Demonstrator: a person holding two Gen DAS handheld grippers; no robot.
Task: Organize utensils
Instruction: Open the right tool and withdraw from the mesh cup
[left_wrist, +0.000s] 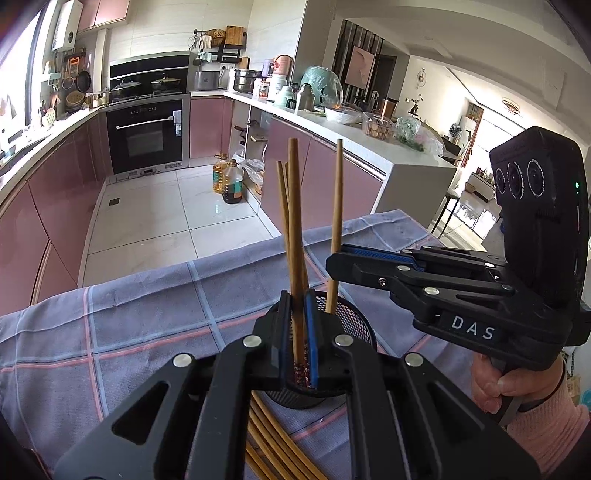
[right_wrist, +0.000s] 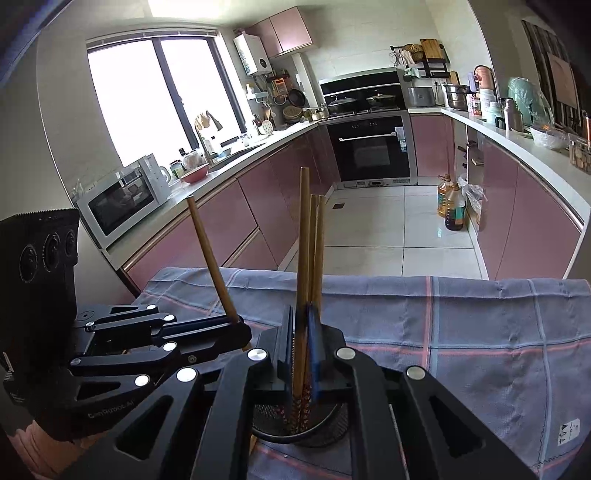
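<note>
Standing chopsticks (left_wrist: 294, 229) four, mesh cup (left_wrist: 354, 325) one

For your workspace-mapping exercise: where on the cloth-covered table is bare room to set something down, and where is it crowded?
Free: the checked cloth right of the mesh cup, and the stretch left of it. Crowded: around the cup, where both grippers hold chopsticks, and the loose chopsticks before it.

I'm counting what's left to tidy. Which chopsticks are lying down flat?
The loose bunch on the checked cloth, on the camera's side of the mesh cup. All the other chopsticks stand upright at the cup.
</note>
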